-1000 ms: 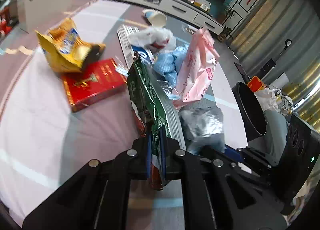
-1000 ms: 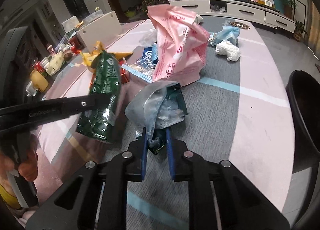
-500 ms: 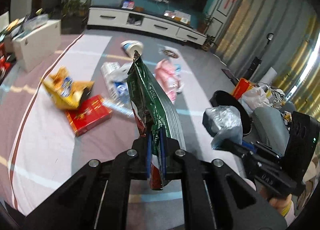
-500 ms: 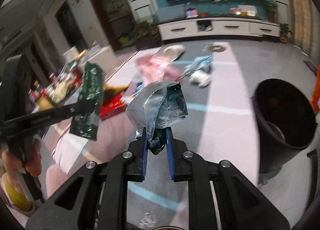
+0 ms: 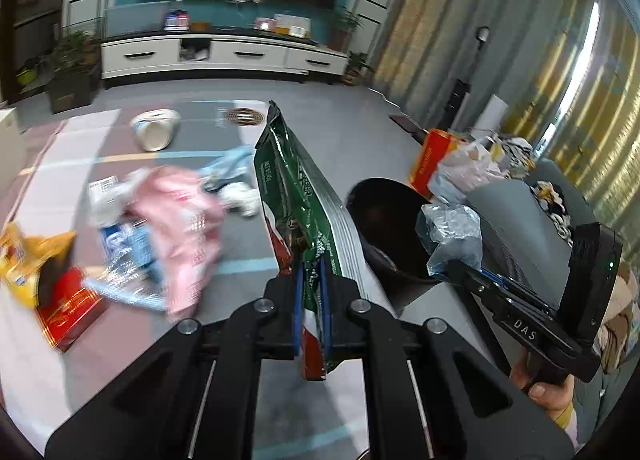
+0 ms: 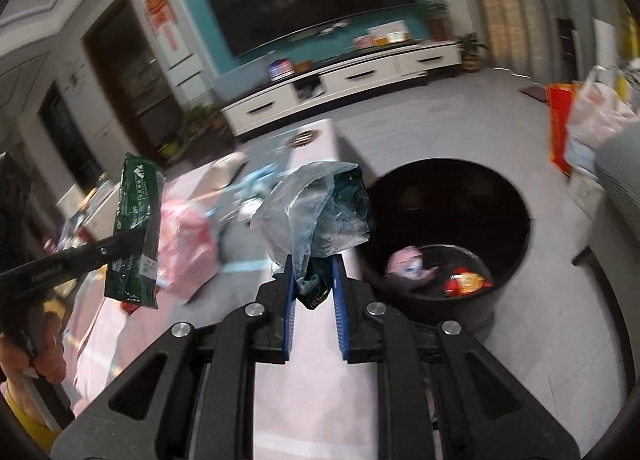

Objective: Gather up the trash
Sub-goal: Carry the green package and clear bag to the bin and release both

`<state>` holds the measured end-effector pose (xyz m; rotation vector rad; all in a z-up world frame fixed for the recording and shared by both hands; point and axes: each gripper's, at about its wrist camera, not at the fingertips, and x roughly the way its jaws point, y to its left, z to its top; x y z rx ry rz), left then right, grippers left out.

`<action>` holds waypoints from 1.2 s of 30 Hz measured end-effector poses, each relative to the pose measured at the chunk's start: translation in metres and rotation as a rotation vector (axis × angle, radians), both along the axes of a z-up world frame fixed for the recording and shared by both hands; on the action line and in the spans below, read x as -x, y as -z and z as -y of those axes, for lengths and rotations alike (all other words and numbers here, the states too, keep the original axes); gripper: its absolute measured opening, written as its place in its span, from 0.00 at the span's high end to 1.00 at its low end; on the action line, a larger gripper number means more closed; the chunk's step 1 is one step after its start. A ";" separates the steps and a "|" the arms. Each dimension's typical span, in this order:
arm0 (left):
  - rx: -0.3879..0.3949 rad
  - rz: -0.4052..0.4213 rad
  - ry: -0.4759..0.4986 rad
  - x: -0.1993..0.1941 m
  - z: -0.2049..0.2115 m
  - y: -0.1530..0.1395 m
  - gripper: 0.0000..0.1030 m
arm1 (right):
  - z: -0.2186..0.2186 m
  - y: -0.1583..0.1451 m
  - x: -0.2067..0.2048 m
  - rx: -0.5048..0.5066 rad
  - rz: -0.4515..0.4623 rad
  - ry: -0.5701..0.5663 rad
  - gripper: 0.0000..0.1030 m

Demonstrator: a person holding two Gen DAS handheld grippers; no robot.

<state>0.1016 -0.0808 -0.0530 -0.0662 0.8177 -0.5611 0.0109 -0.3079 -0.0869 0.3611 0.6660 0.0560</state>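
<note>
1. Left wrist view: you are holding the left gripper [image 5: 311,292] clamped on the lower end of a green snack bag [image 5: 298,196]; the bag is sticking up and away from the blue pads [image 5: 298,310], clear of the floor.
2. Same view, right side: your right gripper [image 5: 460,266] is gripping a crumpled clear plastic bag [image 5: 452,234], and it is sitting just beside the rim of the black trash bin [image 5: 384,228]. Your hand [image 5: 544,388] is showing under the handle.
3. Right wrist view: the right gripper [image 6: 314,288] is pinching the neck of the clear plastic bag [image 6: 316,216], pads nearly together, with something dark green bunched inside it.
4. The black trash bin [image 6: 516,260] is standing on the floor just right of that bag. Inside it a pink wrapper [image 6: 408,262] and a red-orange wrapper [image 6: 466,282] are lying on the bottom.
5. Left edge of that view: the left gripper [image 6: 132,246] is carrying the green snack bag [image 6: 136,228] in the air, well apart from the bin.
6. On the floor mat [image 5: 48,200] more trash is lying loose: a pink bag [image 5: 176,216], a yellow bag [image 5: 24,256], a red box [image 5: 68,308], a blue wrapper [image 5: 132,244], a white tissue [image 5: 242,196] and a tipped paper cup [image 5: 154,134]. Much of it is blurred.
</note>
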 end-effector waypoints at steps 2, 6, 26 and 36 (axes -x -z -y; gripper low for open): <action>-0.004 0.000 0.025 -0.008 0.017 0.002 0.91 | 0.015 0.005 -0.001 -0.005 -0.010 0.042 0.83; -0.017 -0.007 0.085 -0.024 0.059 0.007 0.91 | 0.036 0.018 -0.008 -0.017 -0.031 0.097 0.83; -0.118 -0.092 0.177 -0.070 0.169 0.066 0.82 | 0.081 0.065 -0.041 -0.048 -0.130 0.191 0.80; -0.133 -0.031 0.153 -0.058 0.157 0.056 0.36 | 0.078 0.057 -0.032 -0.055 -0.133 0.207 0.64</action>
